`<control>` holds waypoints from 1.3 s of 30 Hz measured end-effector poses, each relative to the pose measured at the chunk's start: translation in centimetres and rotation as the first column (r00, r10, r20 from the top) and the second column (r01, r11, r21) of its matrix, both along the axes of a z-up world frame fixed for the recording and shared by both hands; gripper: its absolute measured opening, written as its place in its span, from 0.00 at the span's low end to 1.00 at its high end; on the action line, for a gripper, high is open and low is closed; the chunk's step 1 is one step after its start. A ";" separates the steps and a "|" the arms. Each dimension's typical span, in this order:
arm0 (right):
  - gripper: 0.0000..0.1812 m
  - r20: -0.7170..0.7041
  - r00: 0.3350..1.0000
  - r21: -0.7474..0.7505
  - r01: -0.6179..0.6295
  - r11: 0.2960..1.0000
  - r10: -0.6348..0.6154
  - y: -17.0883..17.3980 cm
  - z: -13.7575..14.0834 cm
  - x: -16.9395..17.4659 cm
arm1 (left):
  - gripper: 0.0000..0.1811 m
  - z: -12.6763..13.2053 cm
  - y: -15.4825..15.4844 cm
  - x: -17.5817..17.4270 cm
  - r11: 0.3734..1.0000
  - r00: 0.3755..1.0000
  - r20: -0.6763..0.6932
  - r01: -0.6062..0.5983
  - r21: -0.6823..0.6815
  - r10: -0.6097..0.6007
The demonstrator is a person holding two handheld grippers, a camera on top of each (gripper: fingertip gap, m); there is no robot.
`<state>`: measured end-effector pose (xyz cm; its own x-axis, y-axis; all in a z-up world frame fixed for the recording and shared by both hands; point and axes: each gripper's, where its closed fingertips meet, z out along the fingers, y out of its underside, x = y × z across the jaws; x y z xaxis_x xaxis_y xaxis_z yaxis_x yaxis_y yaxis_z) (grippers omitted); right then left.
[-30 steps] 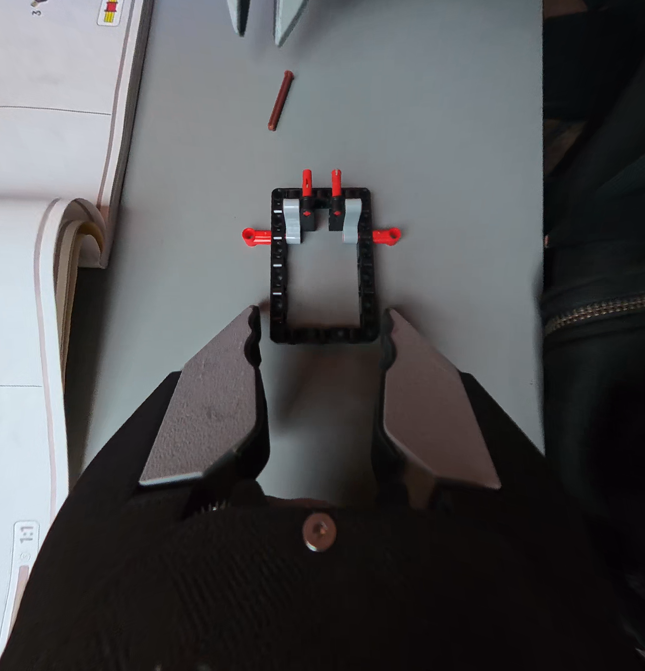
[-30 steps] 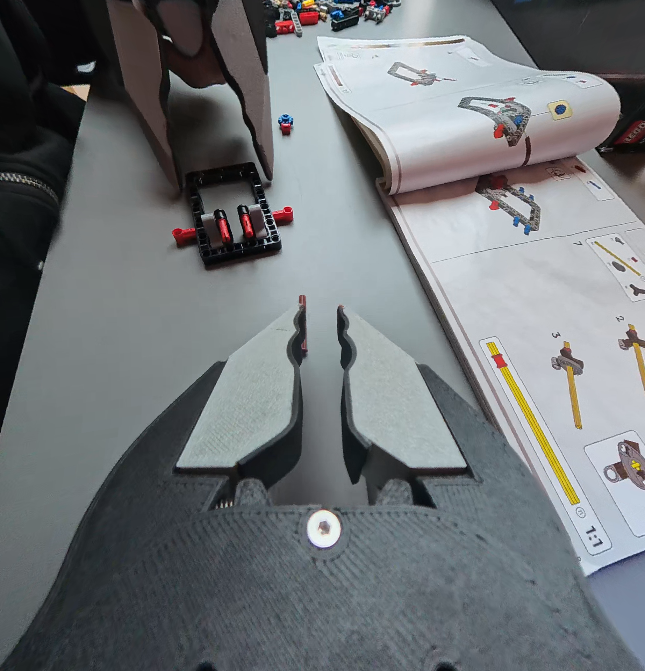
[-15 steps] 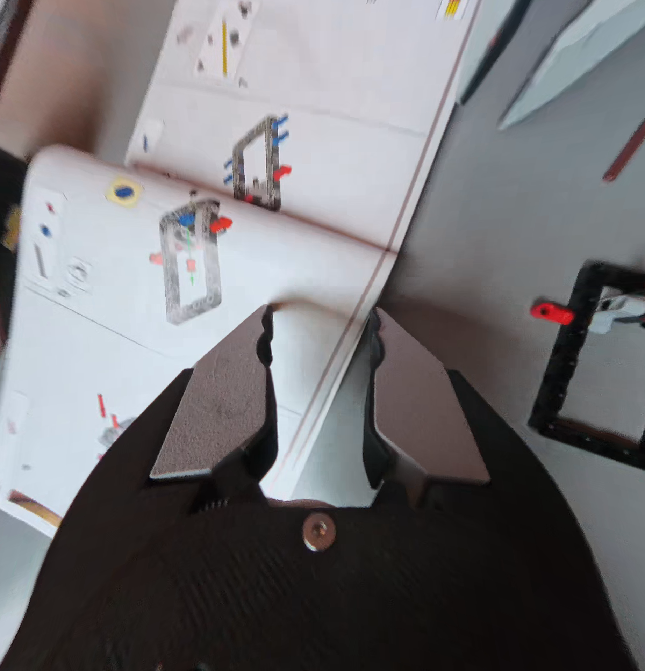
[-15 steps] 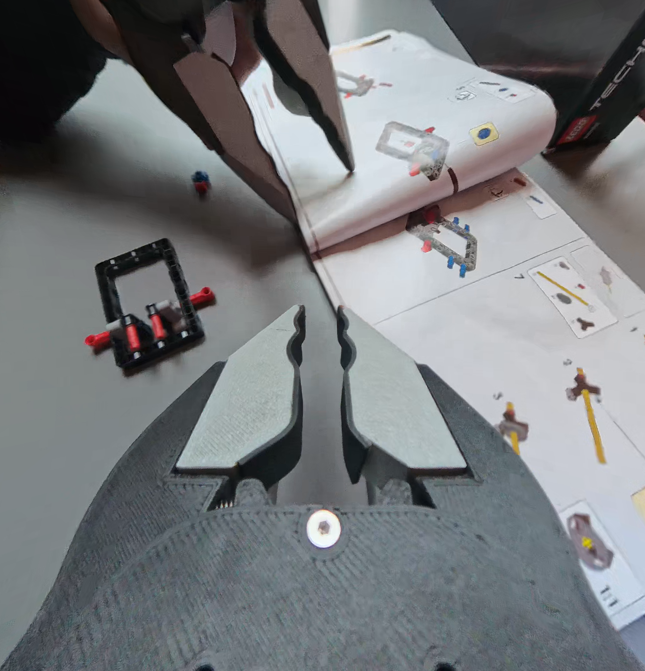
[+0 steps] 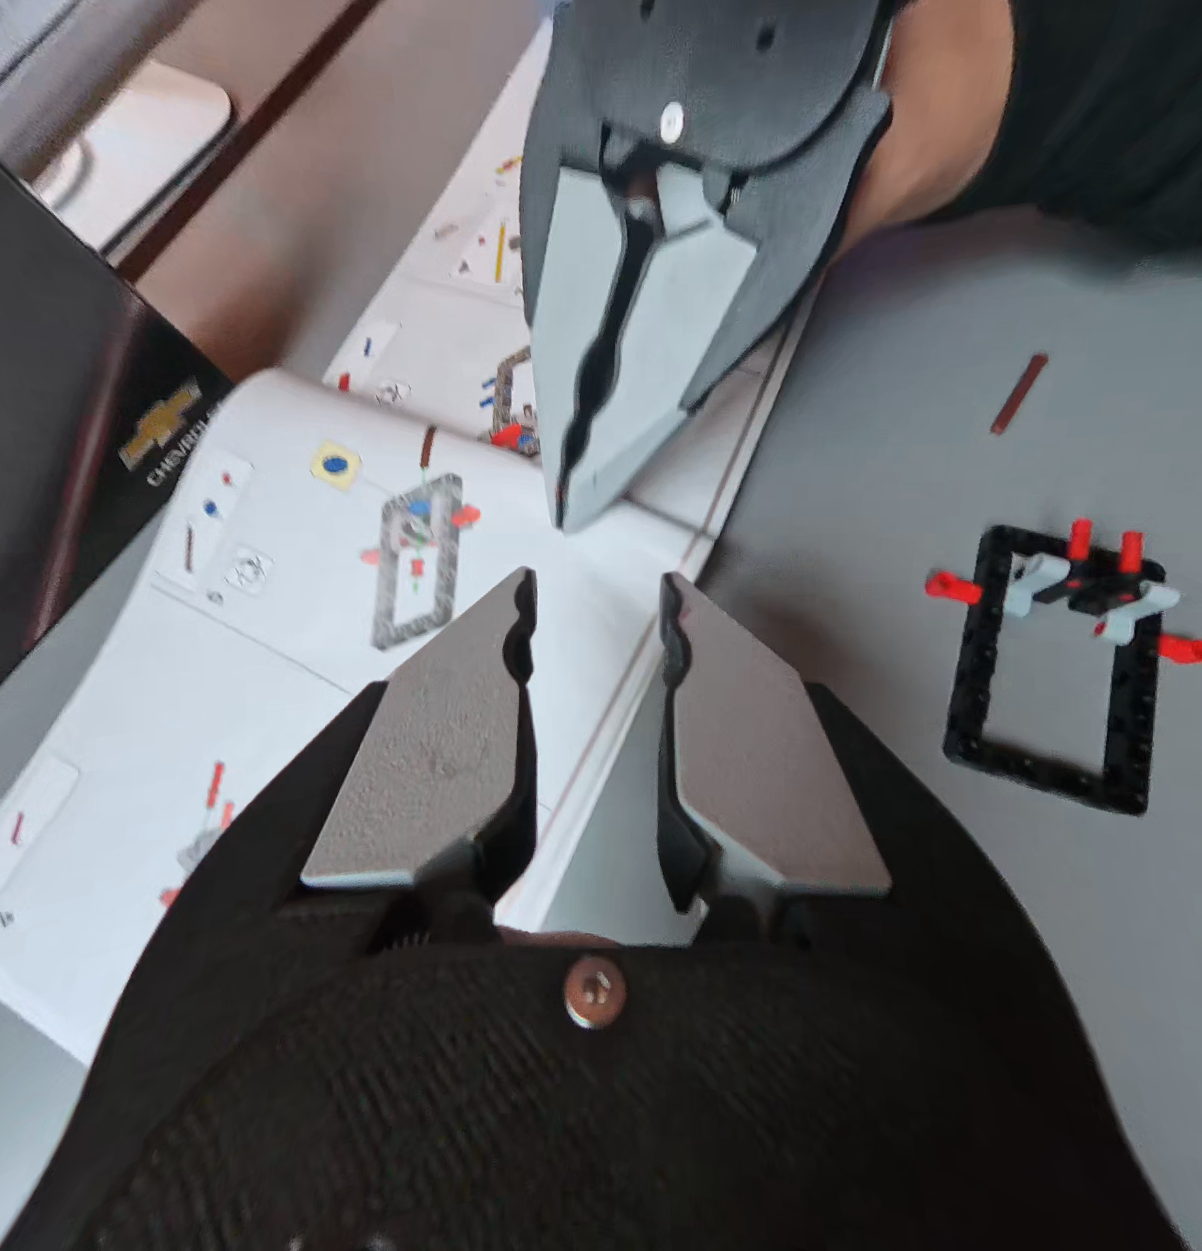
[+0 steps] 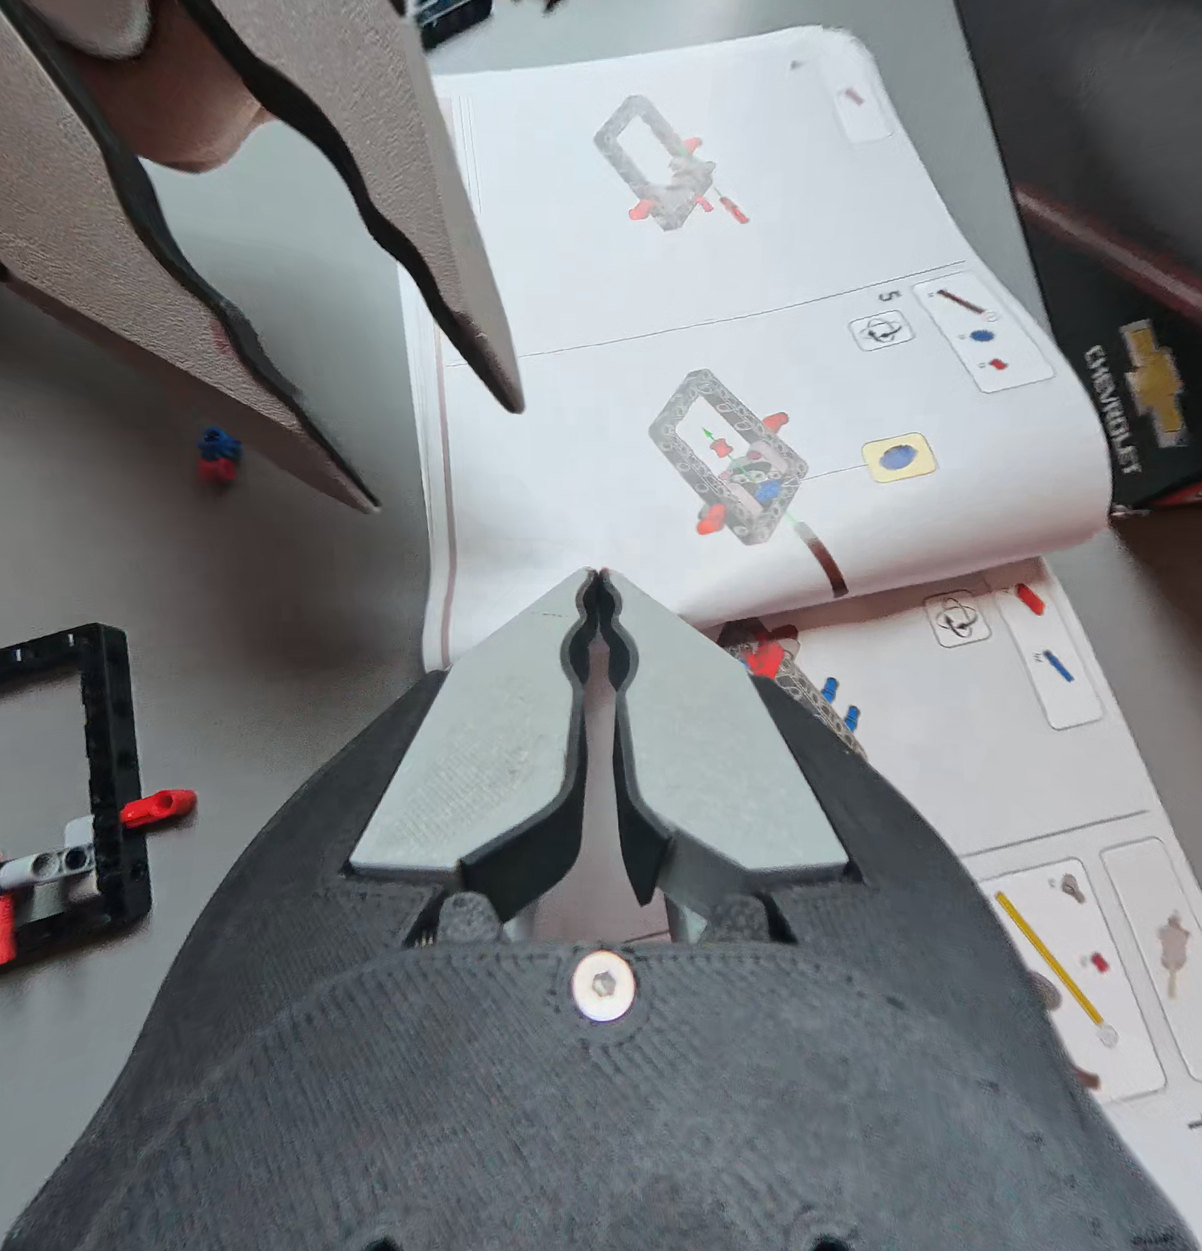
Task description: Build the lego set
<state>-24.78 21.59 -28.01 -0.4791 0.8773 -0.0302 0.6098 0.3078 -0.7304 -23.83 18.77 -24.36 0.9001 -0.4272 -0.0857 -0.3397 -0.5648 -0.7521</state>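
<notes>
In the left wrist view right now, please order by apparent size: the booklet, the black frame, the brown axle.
1. booklet, largest
2. black frame
3. brown axle, smallest; it lies farther from the camera, which shrinks it somewhat.

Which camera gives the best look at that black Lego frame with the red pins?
The left wrist view: the whole black frame lies there, with its red pins and grey pieces. The right wrist view catches only one end, cut off by the picture's left edge.
</notes>
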 end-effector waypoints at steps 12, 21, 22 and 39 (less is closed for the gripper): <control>0.02 -0.076 0.985 -0.117 0.146 0.982 -0.155 6.1 2.6 -0.8 | 0.08 -5.0 0.6 -2.6 0.974 0.996 0.030 -0.075 -0.214 0.084; 0.00 -0.216 0.976 0.219 0.059 0.974 -0.011 4.5 0.2 -2.0 | 0.12 -0.9 3.9 0.6 0.997 0.998 -0.057 0.022 -0.072 -0.026; 0.00 -0.230 0.973 0.245 0.046 0.969 0.012 4.2 0.2 -2.0 | 0.12 -0.9 4.3 1.0 0.996 0.995 -0.083 0.044 -0.079 -0.051; 0.00 -0.209 0.978 0.284 0.051 0.958 0.010 4.5 -0.4 -2.0 | 0.00 -4.7 4.8 0.2 0.965 0.982 -0.165 0.051 -0.258 -0.096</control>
